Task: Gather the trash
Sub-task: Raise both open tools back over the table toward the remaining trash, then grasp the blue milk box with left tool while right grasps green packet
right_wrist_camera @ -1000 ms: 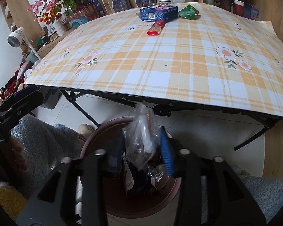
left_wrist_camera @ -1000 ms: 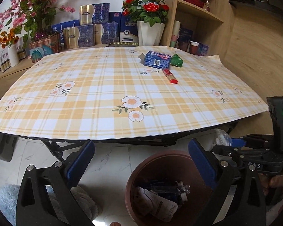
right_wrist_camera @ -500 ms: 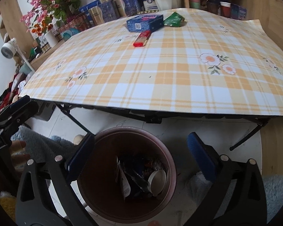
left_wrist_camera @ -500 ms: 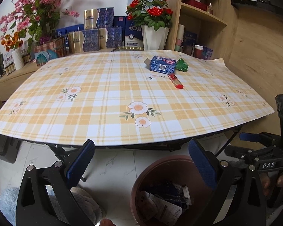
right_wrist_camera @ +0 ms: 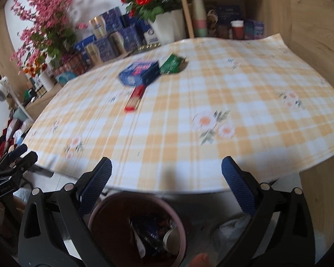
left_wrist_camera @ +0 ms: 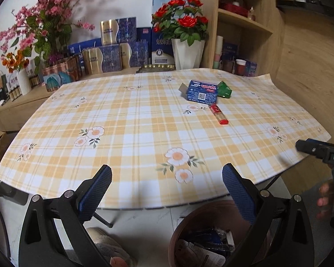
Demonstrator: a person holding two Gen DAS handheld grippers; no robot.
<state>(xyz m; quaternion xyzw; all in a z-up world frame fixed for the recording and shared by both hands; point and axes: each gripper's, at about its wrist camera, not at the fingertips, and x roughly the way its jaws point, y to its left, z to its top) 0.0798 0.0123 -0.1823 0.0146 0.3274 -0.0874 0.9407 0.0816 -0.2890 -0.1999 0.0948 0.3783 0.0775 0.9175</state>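
Hovering near the table's front edge, the left gripper (left_wrist_camera: pixel 167 188) has its jaws spread wide with nothing between the blue pads; same for the right gripper (right_wrist_camera: pixel 166 185), jaws apart and empty. Table (left_wrist_camera: pixel 131 120) carries a yellow plaid floral cloth. Trash left on it, all grouped at about 1 o'clock in the left wrist view: blue carton (left_wrist_camera: pixel 202 92) with a flap open, green packet (left_wrist_camera: pixel 224 89) touching its right end, red stick-shaped wrapper (left_wrist_camera: pixel 218 116) just in front of the carton. In the right wrist view the same group sits at 11 o'clock and is blurred: blue carton (right_wrist_camera: pixel 140 72), green packet (right_wrist_camera: pixel 172 64), red wrapper (right_wrist_camera: pixel 135 99). Brown round bin (left_wrist_camera: pixel 189 229) stands on the pale floor below the table's front edge, at 5 o'clock in the left view and at 6 o'clock in the right view (right_wrist_camera: pixel 113 209); crumpled wrappers and a small white cup lie inside. Right gripper's arm tip shows at 3 o'clock in the left view, with blurred fingers behind it. White vase of red roses (left_wrist_camera: pixel 187 53) and stacked blue-gold boxes (left_wrist_camera: pixel 113 49) stand behind the table at 12 o'clock.
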